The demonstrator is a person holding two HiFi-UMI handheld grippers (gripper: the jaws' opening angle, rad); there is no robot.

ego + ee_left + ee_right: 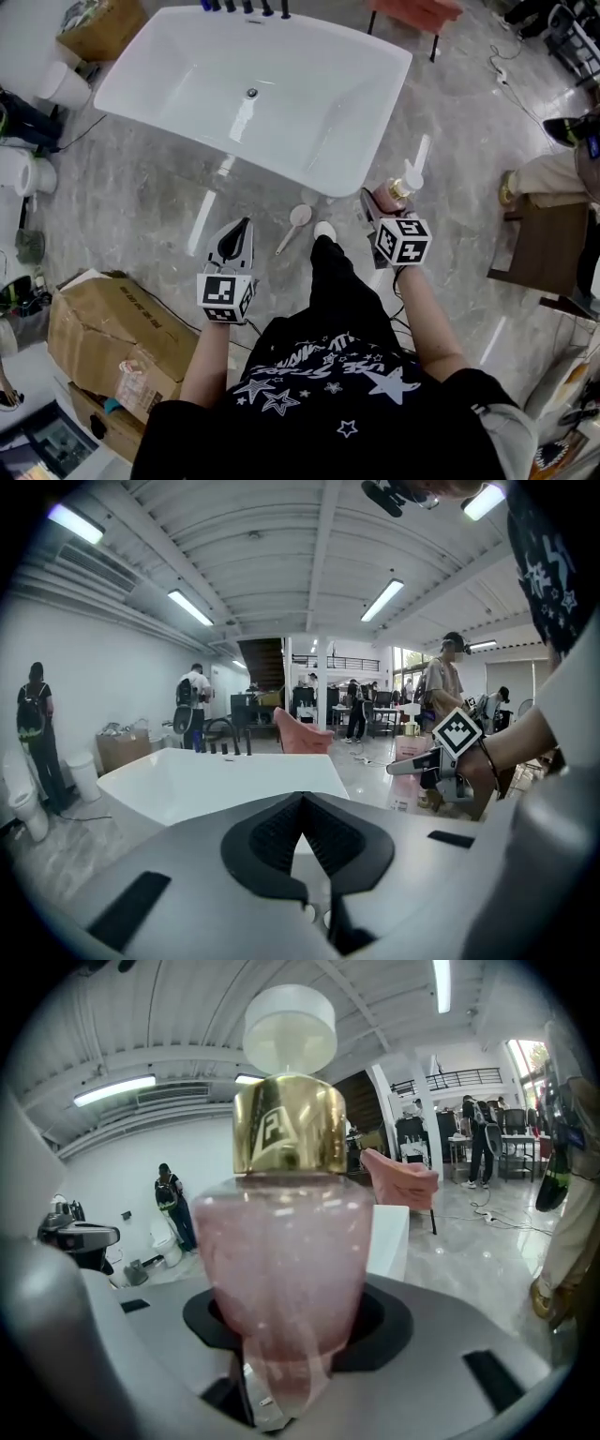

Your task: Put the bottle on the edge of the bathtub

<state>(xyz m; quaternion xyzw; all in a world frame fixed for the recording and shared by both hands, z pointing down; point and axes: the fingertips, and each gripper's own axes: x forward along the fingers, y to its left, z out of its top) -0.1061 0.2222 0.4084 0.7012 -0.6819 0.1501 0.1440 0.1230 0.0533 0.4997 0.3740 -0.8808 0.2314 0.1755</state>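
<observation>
Bottle (405,187), pink, upright: clamped in right gripper (380,202)'s wide-set jaws. Bathtub rim (309,178): just ahead, slightly left, near corner closest. Left gripper (239,230): jaws together, empty.

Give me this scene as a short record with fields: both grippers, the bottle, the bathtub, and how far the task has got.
left gripper: shut, empty, over the floor short of the bathtub
right gripper: shut on the bottle's pink body
bottle: pink, gold collar, white pump top, upright, in the air off the tub's near corner
bathtub: white, dark taps at its far end
task: bottle not yet on the edge
</observation>
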